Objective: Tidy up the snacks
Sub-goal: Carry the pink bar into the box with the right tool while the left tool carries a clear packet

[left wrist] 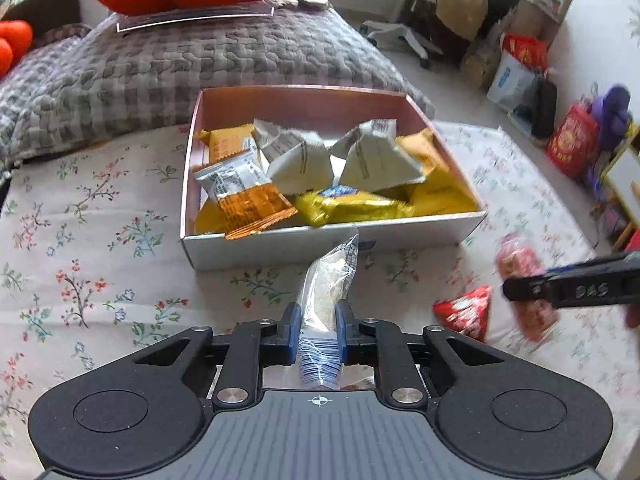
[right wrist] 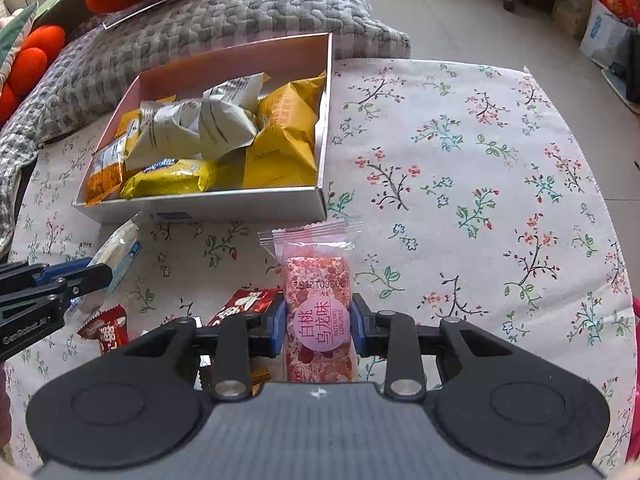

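1. Your left gripper (left wrist: 318,322) is clamped on a clear-wrapped pale snack bar (left wrist: 328,280). Its long axis runs along the fingers, and its tip points at the near wall of the snack box (left wrist: 280,246), dead centre in the left wrist view.
2. Your right gripper (right wrist: 318,326) is pinched on a pink peach-oolong bar (right wrist: 320,300), also lengthwise. From there the box (right wrist: 224,202) sits to the upper left of the frame, and its near right corner is the closest part.
3. I'd say the left is nearer and squarer to the box, so send it first: up over the near wall, then forward.
4. The box is already heaped with yellow, orange and white packets (left wrist: 304,160). The front middle looks lowest.
5. Two red snack packs (right wrist: 104,326) (right wrist: 246,306) lie on the floral tabletop (right wrist: 480,160) between your grippers. Don't drag across them.
6. The right side of the tabletop is free for swinging. The grey quilt (left wrist: 160,60) crowds the back of the box.
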Demonstrator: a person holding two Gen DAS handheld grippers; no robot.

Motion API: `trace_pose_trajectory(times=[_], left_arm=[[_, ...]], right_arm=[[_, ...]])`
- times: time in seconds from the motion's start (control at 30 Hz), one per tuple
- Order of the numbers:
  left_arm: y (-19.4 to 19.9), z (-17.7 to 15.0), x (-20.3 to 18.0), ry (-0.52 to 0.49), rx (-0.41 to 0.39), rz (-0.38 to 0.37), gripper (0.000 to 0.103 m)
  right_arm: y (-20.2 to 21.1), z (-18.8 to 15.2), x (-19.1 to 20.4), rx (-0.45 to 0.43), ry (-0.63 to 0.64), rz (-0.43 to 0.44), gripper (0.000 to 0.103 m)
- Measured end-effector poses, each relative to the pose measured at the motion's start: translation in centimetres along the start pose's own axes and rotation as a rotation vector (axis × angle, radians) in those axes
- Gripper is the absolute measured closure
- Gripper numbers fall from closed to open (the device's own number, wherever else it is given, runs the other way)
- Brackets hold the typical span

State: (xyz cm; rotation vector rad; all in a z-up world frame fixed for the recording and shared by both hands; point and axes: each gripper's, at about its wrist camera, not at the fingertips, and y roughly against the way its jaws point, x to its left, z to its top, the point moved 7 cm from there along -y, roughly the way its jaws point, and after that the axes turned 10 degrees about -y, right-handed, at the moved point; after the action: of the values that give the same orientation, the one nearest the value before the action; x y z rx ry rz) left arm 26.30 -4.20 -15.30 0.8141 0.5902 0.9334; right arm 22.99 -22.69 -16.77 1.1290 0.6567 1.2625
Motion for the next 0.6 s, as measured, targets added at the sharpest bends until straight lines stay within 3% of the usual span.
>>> trace_pose_trajectory(times=[0.33, 0.6], left_arm=[[2.9, 1.9, 0.4, 0.136, -0.129, -0.109, 0.088], [3.5, 4.5, 1.4, 0.229, -0.261, -0.118, 0.088]], right_arm=[[0.6, 0.5, -0.2, -0.025, -0.045, 0.019, 0.074], [1.7, 2.5, 0.2, -0.080, -0.099, 0.100, 0.074]])
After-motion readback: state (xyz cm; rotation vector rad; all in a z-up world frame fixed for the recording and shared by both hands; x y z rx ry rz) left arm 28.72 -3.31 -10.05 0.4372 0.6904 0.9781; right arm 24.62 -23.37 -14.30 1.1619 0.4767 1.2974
